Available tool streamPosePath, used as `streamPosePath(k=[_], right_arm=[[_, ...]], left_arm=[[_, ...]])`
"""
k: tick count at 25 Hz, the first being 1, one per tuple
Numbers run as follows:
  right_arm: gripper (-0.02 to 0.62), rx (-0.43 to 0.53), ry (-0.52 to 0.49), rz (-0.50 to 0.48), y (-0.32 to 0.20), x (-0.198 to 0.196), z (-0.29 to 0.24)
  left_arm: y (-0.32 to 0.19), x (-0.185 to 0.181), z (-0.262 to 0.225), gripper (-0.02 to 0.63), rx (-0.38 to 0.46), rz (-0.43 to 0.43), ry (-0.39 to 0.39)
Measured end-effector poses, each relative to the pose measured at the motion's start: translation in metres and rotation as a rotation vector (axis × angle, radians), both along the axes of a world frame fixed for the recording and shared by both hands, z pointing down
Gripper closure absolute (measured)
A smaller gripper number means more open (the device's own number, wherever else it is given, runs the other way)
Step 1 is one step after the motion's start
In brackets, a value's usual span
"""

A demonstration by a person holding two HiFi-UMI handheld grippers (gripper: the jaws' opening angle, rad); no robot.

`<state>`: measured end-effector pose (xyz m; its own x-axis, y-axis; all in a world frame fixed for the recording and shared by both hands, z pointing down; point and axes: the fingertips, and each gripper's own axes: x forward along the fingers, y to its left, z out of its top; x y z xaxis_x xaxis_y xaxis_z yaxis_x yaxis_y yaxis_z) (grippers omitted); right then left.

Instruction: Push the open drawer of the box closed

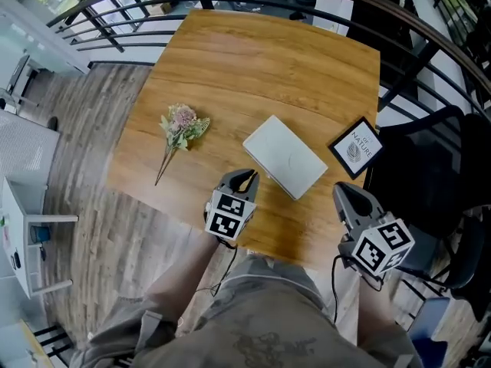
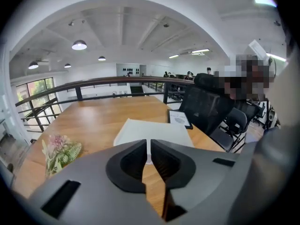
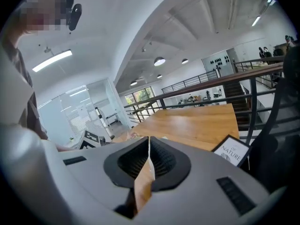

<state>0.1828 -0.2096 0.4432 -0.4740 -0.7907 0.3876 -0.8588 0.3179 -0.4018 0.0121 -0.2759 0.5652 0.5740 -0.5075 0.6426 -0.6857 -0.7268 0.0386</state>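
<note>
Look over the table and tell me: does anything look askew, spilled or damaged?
Nothing is spilled or broken. The white box lies skewed to the edges of the table, and the framed picture sits tilted, close to the right edge.

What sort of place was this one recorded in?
Probably an open-plan office on a mezzanine: a dark railing runs along the far side of the wooden table, black office chairs stand alongside it, and pendant lamps hang overhead.

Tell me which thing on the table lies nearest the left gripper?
The flat white box, just ahead of the left gripper; the dried bouquet and framed print lie farther off.
</note>
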Motion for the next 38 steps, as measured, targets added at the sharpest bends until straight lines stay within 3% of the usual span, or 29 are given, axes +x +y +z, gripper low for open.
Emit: streamPosePath(k=[7, 13, 23, 28, 38], right_arm=[[0.558, 0.201, 0.047, -0.053, 0.003, -0.01, -0.087], [0.558, 0.372, 0.121, -0.084, 0.023, -0.018, -0.158], [0.558, 0.521, 0.165, -0.083, 0.049, -0.027, -0.214], [0.558, 0.53, 0.143, -0.106, 0.056, -0.038, -0.218], [0.558, 0.471, 0.178, -0.169, 0.062, -0.057, -0.187]], left_arm=[[-0.008, -0.01, -0.118, 0.574, 0.195, -0.022, 0.091], [0.012, -0.011, -0.206, 0.574, 0.367, 0.059, 0.091], [0.05, -0.014, -0.305, 0.574, 0.614, 0.112, 0.167], [0.06, -0.023, -0.318, 0.574, 0.597, 0.083, 0.238], [0.066, -0.039, -0.272, 0.577, 0.506, 0.051, 0.198]])
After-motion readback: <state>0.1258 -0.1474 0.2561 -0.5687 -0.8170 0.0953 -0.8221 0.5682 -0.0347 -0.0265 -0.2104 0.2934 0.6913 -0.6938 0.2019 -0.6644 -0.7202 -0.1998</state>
